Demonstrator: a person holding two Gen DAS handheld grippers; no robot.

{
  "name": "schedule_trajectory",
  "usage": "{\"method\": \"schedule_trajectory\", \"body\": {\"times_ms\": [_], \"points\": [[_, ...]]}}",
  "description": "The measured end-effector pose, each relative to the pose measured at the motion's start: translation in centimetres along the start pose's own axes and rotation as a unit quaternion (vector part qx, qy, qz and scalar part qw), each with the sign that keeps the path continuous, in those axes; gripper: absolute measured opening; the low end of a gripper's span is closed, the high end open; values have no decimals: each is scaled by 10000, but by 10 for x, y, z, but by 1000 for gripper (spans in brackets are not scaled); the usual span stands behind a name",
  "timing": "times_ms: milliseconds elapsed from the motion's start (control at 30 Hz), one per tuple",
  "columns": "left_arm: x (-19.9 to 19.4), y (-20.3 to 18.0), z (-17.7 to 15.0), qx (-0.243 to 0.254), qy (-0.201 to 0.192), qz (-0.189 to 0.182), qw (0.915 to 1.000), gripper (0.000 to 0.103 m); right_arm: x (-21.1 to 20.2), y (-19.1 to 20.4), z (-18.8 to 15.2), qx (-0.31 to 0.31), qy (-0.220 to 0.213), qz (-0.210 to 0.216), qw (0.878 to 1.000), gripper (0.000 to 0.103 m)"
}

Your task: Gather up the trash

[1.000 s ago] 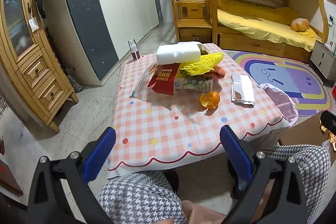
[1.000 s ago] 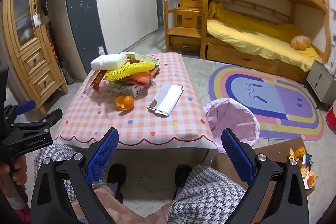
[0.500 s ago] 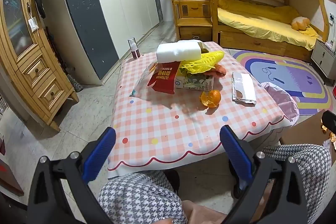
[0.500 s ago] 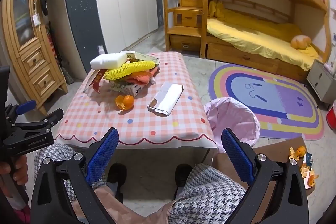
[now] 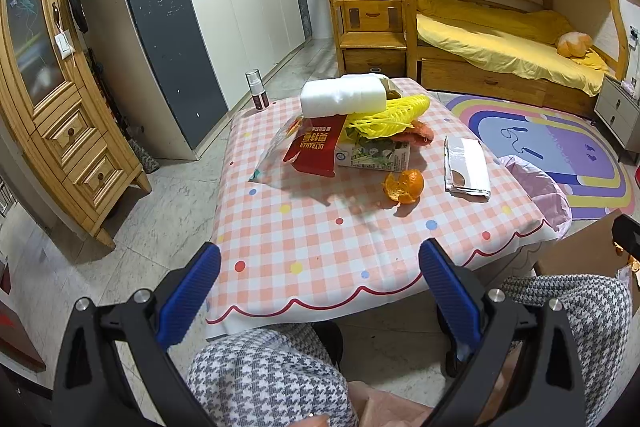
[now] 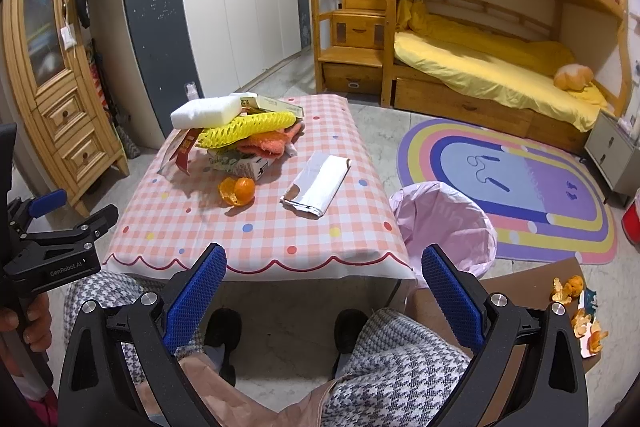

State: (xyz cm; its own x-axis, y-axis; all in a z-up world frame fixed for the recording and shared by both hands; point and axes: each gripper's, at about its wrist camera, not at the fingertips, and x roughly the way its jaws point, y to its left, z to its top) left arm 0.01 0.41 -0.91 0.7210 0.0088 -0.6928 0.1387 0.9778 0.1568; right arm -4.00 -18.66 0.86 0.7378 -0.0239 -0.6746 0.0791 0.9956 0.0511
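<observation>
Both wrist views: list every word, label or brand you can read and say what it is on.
"GenRobot.AI": on the body of the left gripper, seen from the right wrist.
"ULTRAMAN", upside down: on the red packet; the larger characters above it are too distorted to read.
Milk carton: print too small to read.
Yellow box under the foam: lettering blurred.

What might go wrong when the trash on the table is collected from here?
1. The white foam block lies atop the yellow foam net and milk carton; pulling a lower piece may topple the pile.
2. The loose orange peel may break apart when gripped.
3. The pink-lined bin sits below the table edge; drops may miss.
</observation>
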Motion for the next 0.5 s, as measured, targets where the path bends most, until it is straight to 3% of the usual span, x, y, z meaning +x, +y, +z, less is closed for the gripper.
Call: {"method": "schedule_trajectory", "body": {"times_ms": [500], "points": [[-1,-1,2,19,11,7,10000,96,0,0,0,1,5,-4,10000,97]]}}
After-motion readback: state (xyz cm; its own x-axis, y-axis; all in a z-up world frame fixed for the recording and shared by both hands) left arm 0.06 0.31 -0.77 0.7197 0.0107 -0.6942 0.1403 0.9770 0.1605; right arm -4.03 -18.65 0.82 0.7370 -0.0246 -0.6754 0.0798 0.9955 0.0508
